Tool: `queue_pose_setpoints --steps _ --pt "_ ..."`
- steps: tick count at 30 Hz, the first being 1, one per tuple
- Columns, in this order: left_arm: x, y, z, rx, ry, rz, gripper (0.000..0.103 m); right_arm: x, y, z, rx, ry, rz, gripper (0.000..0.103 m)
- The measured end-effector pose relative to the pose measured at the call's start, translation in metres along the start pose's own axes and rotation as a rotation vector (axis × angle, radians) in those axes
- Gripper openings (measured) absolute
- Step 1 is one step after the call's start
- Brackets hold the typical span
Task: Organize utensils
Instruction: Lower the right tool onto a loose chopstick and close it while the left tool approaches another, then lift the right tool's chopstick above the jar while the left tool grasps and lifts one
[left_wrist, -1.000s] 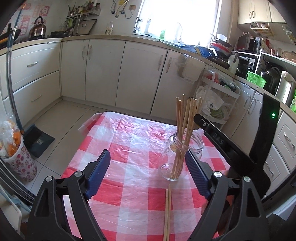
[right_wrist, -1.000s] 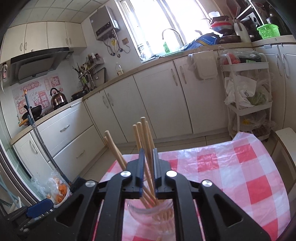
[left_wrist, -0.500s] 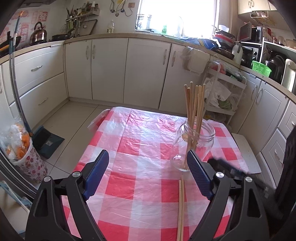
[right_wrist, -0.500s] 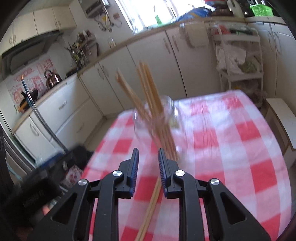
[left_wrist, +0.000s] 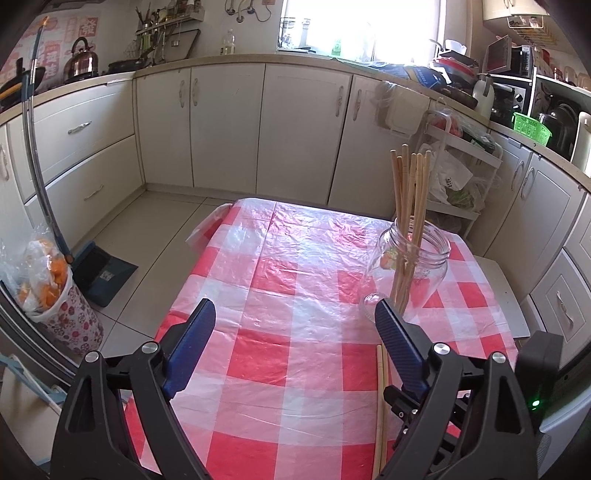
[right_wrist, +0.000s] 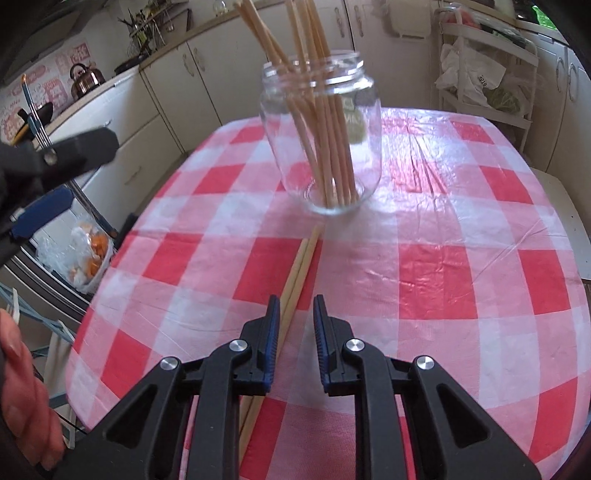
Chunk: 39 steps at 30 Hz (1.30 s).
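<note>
A clear glass jar stands on the red-and-white checked tablecloth and holds several wooden chopsticks. A loose pair of chopsticks lies flat on the cloth in front of the jar. My right gripper hovers low over the near part of that pair. Its jaws are closing, still a narrow gap apart, with nothing pinched; the pair runs under the left finger. My left gripper is wide open and empty, left of the jar.
The table ends close on the left. Beyond that edge, a flowered bin of orange peel and a dustpan sit on the floor. A white trolley stands behind the table. A hand shows at lower left.
My right gripper has tipped downward and sunk from above the jar's chopsticks to just over the loose pair. The left gripper has barely shifted.
</note>
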<state>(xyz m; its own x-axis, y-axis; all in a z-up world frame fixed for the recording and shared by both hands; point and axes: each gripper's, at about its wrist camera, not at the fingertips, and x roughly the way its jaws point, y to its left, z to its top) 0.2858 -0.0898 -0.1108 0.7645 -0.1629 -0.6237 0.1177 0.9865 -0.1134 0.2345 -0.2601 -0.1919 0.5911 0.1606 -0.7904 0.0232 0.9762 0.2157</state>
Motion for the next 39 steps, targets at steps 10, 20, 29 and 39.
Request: queue_pose_setpoints --steps 10,20,29,39 --pt "0.012 0.0 -0.003 -0.018 0.048 -0.017 0.085 -0.003 -0.006 -0.004 -0.056 0.028 -0.067 0.008" --pt "0.047 -0.036 -0.027 0.08 0.234 -0.088 0.084 -0.011 -0.034 0.002 0.036 0.026 -0.063 0.007" --pt "0.069 -0.061 -0.043 0.155 0.311 -0.062 0.084 -0.007 -0.03 0.004 -0.042 0.057 -0.095 0.007" --pt "0.086 -0.078 -0.055 0.197 0.367 -0.047 0.07 -0.018 -0.053 -0.001 -0.003 0.074 -0.084 0.006"
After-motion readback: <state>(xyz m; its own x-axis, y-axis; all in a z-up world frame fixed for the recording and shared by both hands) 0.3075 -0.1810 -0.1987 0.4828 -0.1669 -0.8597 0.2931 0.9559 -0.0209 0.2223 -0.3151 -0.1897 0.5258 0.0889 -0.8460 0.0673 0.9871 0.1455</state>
